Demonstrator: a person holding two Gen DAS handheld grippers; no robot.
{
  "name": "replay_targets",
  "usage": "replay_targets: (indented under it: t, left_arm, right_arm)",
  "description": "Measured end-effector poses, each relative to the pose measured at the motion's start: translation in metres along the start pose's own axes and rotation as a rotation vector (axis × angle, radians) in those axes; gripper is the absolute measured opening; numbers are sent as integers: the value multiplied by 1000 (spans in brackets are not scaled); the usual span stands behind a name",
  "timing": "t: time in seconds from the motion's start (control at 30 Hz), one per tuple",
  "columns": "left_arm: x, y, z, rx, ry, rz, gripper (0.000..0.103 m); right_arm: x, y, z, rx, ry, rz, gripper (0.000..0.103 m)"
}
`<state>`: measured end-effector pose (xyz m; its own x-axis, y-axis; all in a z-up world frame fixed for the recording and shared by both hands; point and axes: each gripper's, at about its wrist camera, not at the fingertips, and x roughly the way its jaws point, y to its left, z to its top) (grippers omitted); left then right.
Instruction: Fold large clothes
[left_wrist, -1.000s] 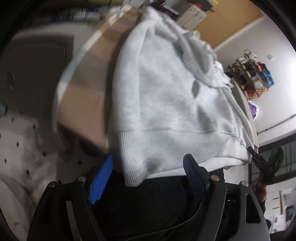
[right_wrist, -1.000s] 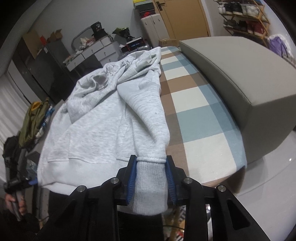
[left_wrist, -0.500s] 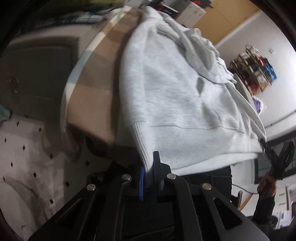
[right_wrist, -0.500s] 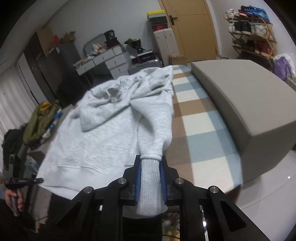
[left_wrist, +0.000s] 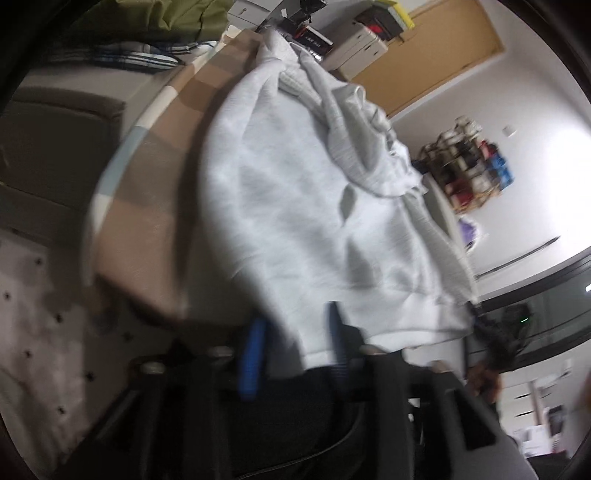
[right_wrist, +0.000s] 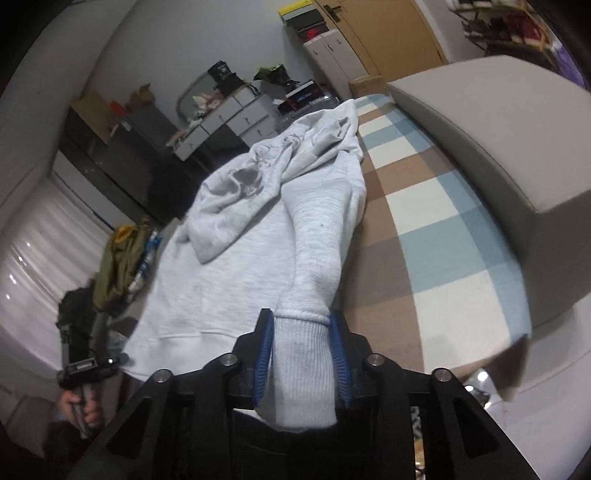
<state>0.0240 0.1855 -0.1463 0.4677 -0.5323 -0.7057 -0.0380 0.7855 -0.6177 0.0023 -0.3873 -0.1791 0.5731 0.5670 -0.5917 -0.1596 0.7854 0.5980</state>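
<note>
A light grey hoodie (right_wrist: 221, 288) lies spread on a bench covered with a checked cloth (right_wrist: 424, 229). Its right sleeve (right_wrist: 317, 236) is pulled up off the body toward my right gripper (right_wrist: 302, 354). The ribbed cuff (right_wrist: 303, 373) fills the gap between the blue pads, which touch it on both sides while the jaws are opening. In the blurred left wrist view the hoodie's (left_wrist: 295, 206) hem corner hangs between the pads of my left gripper (left_wrist: 295, 349). Its jaws are opening and a gap shows beside the left pad.
A grey cushion block (right_wrist: 498, 147) runs along the bench's right side. A white dresser (right_wrist: 229, 118) and a wooden door (right_wrist: 388, 33) stand behind. A green jacket (right_wrist: 118, 258) lies off the bench's left edge. A shoe rack (left_wrist: 472, 173) stands against the wall.
The left jaws closed on the hem corner, then parted again. The right jaws squeezed the cuff narrower, then widened. The sleeve has been lifted and both cameras tipped up slightly.
</note>
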Motion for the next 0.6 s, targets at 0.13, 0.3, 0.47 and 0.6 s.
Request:
replay_targets:
  t: [0.13,0.3,0.47,0.6]
  left_arm:
    - [19,4,8,-64,15,-14,69]
    - [31,-5,22,-58,46,45,65]
    - [21,-18,19,60,46,161,4]
    - [11,-1,22,-19,22,-66,3]
  right_arm:
    - [14,-3,1,30,18,-34,52]
    - [38,6,-1,30,52,-41,27]
    - [26,28,3,-117,-4,-115,11]
    - [17,38,9,-145,-26,-95,10]
